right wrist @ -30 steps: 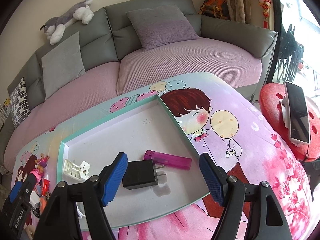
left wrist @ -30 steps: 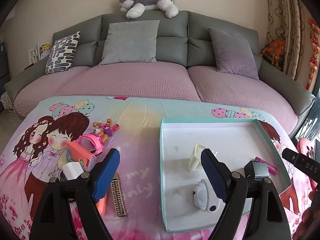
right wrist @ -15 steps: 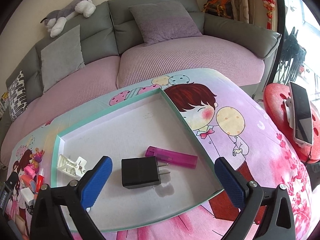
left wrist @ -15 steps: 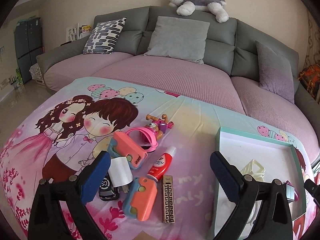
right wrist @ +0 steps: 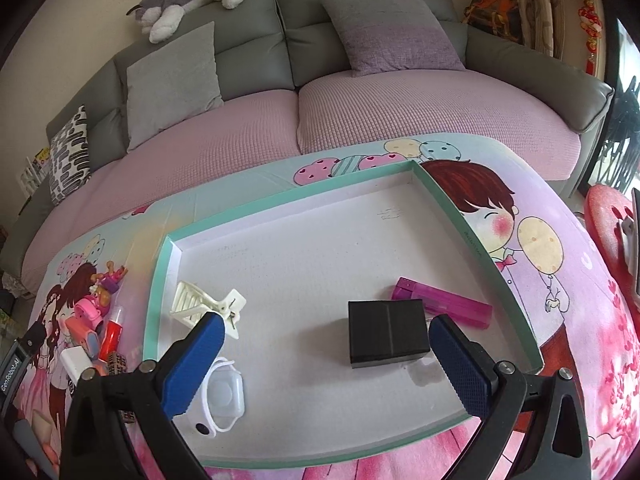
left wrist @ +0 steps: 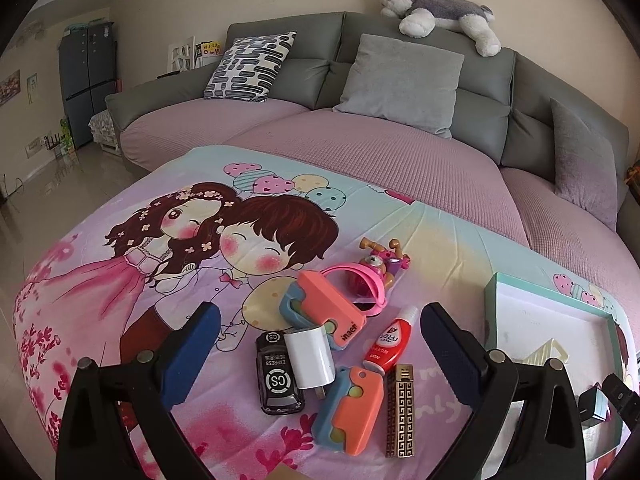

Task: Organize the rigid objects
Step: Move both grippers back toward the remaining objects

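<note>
My left gripper (left wrist: 320, 350) stands open over a heap of small things on the cartoon tablecloth: a white charger (left wrist: 310, 354), a black toy car (left wrist: 278, 374), two orange-and-blue toy guns (left wrist: 324, 312) (left wrist: 350, 410), a red tube (left wrist: 390, 346), a gold-patterned bar (left wrist: 401, 410) and a pink toy watch (left wrist: 360, 284). My right gripper (right wrist: 326, 352) hangs open above the teal-rimmed tray (right wrist: 472, 236), which holds a black charger (right wrist: 386, 332), a magenta lighter (right wrist: 442, 306), a cream hair clip (right wrist: 202, 306) and a white case (right wrist: 224, 396). Nothing sits between either pair of pads.
A small doll (left wrist: 380, 260) lies beyond the heap. The tray's corner (left wrist: 540, 312) shows at the right of the left wrist view. A grey and pink sofa (right wrist: 360, 120) with cushions runs behind the table. A red stool (right wrist: 612, 228) stands off the table's right edge.
The left gripper has swung left from over the tray to over the heap and opened wider. The right gripper opened wide, leaving the black charger lying in the tray, and shifted closer.
</note>
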